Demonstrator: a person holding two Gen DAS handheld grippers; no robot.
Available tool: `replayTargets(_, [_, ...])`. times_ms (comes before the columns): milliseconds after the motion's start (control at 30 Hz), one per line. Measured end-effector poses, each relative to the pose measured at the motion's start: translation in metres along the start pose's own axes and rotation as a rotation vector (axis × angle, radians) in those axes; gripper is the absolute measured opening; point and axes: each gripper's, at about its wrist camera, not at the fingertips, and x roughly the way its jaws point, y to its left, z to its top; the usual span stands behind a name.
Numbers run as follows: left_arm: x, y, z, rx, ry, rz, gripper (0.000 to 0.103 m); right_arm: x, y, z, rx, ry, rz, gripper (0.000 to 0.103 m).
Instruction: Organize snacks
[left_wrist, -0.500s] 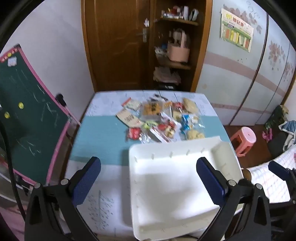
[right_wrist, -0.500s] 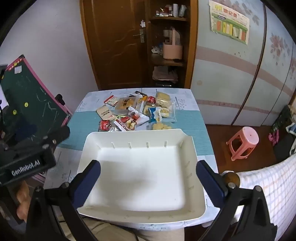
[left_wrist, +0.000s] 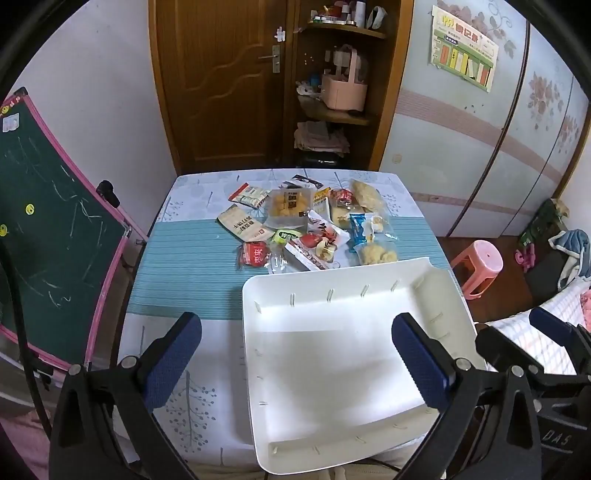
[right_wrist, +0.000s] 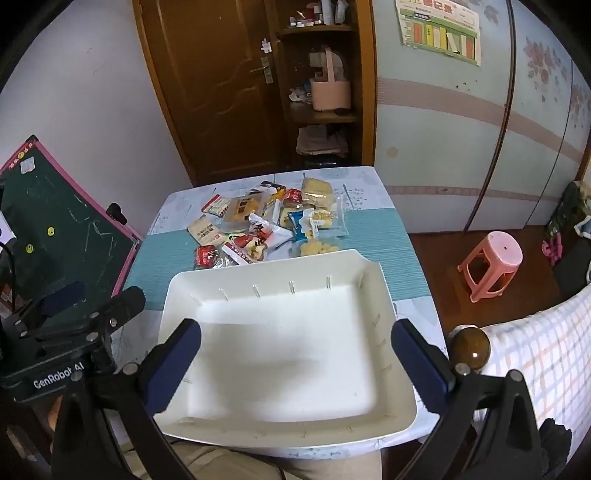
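- The snack packets (left_wrist: 314, 225) lie in one loose heap on the far half of the table, on and just beyond the teal striped band of the tablecloth (left_wrist: 192, 266); I can pick out a red packet (left_wrist: 254, 254) on the near left edge of the heap, a blue-and-white packet (left_wrist: 364, 229) toward the right and a clear bag of pale puffs (left_wrist: 376, 253) touching the tray's far rim.
- The white tray (left_wrist: 332, 424) sits empty on the near half of the table, its far edge right against the heap.
- My left gripper (left_wrist: 295, 360) hangs above the tray's left side with its blue pads spread as wide as they go, nothing between them.
- My right gripper (right_wrist: 297, 360) is over the middle of the tray, likewise fully spread and holding nothing.
- Compared with half a second back, I see no real change: heap, tray and both grippers sit in the same places, jaws equally wide.
- So I judge the sorting has not begun; no packet is in the tray yet, and either hand is ready to reach forward over the rim.
- Farther out: a chalkboard (left_wrist: 55, 229) left of the table, a pink stool (left_wrist: 478, 264) on the floor to the right.
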Motion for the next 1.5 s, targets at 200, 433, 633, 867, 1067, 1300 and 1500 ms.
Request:
replayTargets(200, [0.002, 0.001, -0.001, 0.003, -0.007, 0.002, 0.102, -0.001, -0.004, 0.001, 0.023, 0.0, 0.01, 0.103])
replayTargets(433, [0.002, 0.001, -0.004, 0.003, -0.012, 0.006, 0.102, -0.001, -0.009, 0.001, 0.044, -0.003, 0.018, 0.103])
replayTargets(633, [0.001, 0.0, -0.006, 0.005, -0.013, 0.008, 0.102, 0.0, -0.01, 0.001, 0.051, 0.002, 0.027, 0.103])
replayTargets(867, [0.001, -0.002, -0.006, 0.006, -0.014, 0.01, 0.102, 0.002, -0.009, -0.002, 0.051, 0.003, 0.03, 0.103])
replayTargets(1067, [0.0, -0.003, -0.008, 0.006, -0.014, 0.01, 0.102, 0.002, -0.007, -0.004, 0.047, 0.004, 0.032, 0.103])
replayTargets(1300, [0.0, 0.0, -0.011, 0.012, -0.017, 0.008, 0.102, 0.002, -0.006, -0.004, 0.048, 0.005, 0.032, 0.103])
replayTargets(1500, [0.0, 0.002, -0.012, 0.029, -0.014, 0.006, 0.102, 0.002, -0.005, -0.004, 0.048, 0.004, 0.032, 0.103])
